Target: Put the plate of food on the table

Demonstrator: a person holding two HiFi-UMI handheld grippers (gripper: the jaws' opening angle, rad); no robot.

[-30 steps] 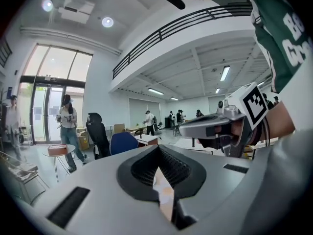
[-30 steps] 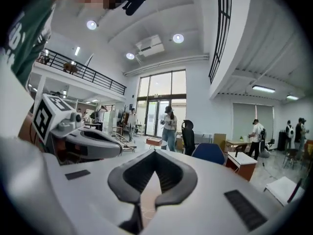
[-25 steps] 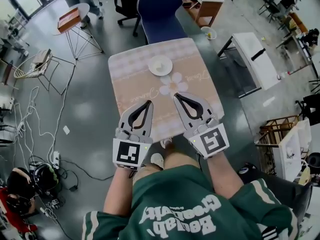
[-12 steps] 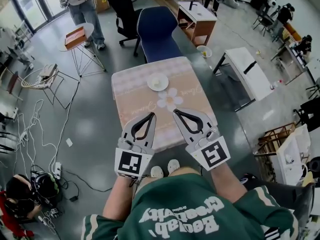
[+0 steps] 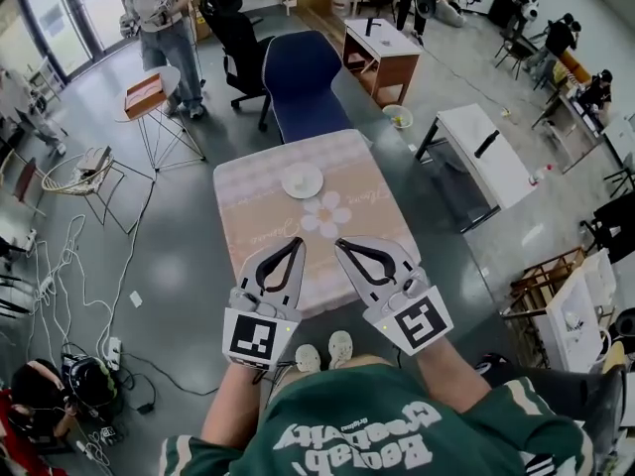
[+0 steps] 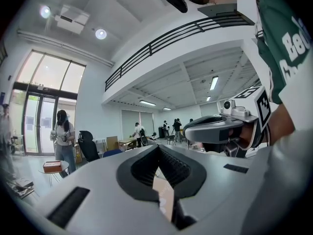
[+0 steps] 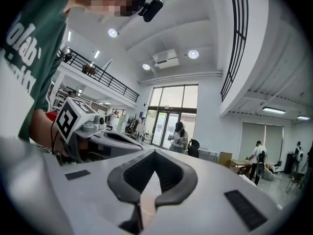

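Task looks done, or close to it. The plate (image 5: 302, 179) sits flat on the table (image 5: 256, 228), on the far half of the tabletop from the person, roughly centred side to side and just beyond the flower print. Whether there is food on it is hard to say; the head view only gives a pale round shape, too small to read.

Left gripper (image 5: 297, 243) and right gripper (image 5: 340, 243) are both over the table's near edge, well apart from the plate, side by side. Both have their jaws pressed together with nothing pinched. Nothing is being carried, so what is left is probably only pulling the hands clear.

View differences:
- The head view is the only one showing the plate and the whole table, plus a blue chair (image 5: 303, 82) at the table's far side.
- Both gripper views look level across the room and over the table, so neither shows the plate. Only a sliver of peach tablecloth shows through the slot below the closed tips.
- The gripper views confirm up close that the tips meet and the loop between the pads is empty.
- Each gripper view catches the other gripper beside it.
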